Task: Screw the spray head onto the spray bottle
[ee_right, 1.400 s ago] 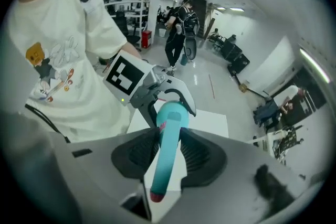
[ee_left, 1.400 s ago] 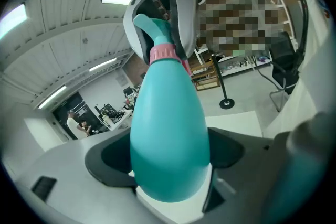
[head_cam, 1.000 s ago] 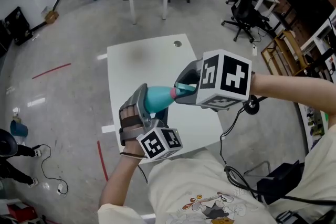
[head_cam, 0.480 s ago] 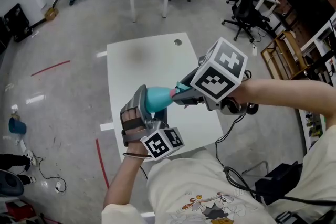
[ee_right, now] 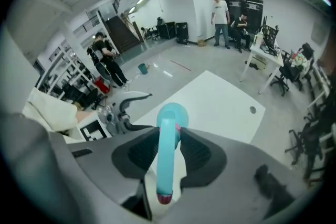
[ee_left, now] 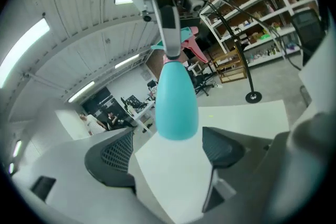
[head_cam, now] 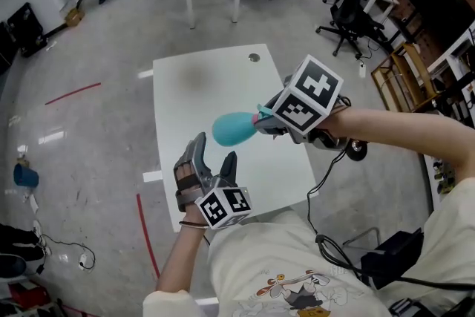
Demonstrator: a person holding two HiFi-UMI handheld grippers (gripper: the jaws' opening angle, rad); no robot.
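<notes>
Right gripper [ee_right: 168, 136] gripped the spray head [ee_right: 165, 176] with the teal bottle [head_cam: 231, 129] attached above the white table [head_cam: 193, 85], and the left gripper [head_cam: 214, 154] gaped empty nearer, so screwing looked finished.

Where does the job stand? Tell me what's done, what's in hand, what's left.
Done, it seems: the spray head sits on the teal bottle, which hangs from it unsupported; how tight, I cannot tell. In hand: the right gripper is shut on the spray head. The left gripper is open, clear of the bottle. Left: probably only setting it on the white table.
</notes>
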